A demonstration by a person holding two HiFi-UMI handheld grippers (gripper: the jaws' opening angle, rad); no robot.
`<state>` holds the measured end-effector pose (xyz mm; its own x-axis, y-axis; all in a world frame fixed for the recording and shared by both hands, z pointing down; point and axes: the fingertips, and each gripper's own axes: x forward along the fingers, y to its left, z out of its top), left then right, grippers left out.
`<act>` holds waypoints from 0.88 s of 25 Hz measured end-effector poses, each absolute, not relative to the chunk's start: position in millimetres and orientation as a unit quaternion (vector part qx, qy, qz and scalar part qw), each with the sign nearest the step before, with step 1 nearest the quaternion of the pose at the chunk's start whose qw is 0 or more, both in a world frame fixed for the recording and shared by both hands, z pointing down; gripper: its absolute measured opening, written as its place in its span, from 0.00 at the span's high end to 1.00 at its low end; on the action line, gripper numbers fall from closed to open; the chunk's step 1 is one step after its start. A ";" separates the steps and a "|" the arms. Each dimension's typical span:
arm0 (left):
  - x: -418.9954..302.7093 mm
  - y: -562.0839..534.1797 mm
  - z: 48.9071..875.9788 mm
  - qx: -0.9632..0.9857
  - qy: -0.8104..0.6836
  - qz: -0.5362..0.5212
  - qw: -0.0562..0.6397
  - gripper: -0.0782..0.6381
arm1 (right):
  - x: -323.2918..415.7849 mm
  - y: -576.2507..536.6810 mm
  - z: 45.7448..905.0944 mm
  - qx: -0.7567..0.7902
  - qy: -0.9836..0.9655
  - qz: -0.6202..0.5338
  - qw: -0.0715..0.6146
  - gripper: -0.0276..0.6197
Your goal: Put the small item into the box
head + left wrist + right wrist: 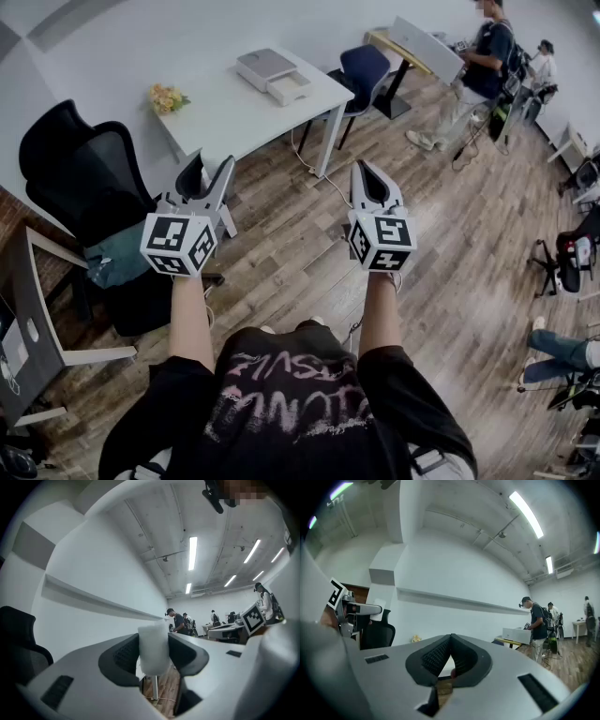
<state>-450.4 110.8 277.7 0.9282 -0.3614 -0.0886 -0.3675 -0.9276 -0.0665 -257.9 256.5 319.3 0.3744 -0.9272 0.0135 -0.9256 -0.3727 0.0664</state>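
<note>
In the left gripper view a small white, soft-looking item (153,648) stands upright between the two dark pads of my left gripper (154,660), which press on it from both sides. In the head view the left gripper (208,176) is held over the floor, just short of the near corner of the white table (225,112). A white and grey box (273,74) lies on the far end of that table, its front part open. My right gripper (371,178) hovers over the wooden floor to the right, jaws together. Its pads (440,656) meet at the tip with nothing between them.
A black office chair (80,173) stands left of the table and a blue chair (364,67) at its far end. A small bunch of flowers (167,97) sits on the table's left edge. People (483,66) stand at desks far right. A cable (319,173) lies on the floor.
</note>
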 end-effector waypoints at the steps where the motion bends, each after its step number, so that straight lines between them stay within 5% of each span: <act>1: -449.4 110.8 277.3 -0.981 0.185 0.038 0.041 0.63 | -257.2 256.1 319.8 0.829 -0.559 -0.012 0.032 0.94; 22: -440.6 101.4 285.6 -0.985 0.168 0.048 0.009 0.63 | -250.5 246.9 327.2 0.832 -0.552 -0.012 0.042 0.94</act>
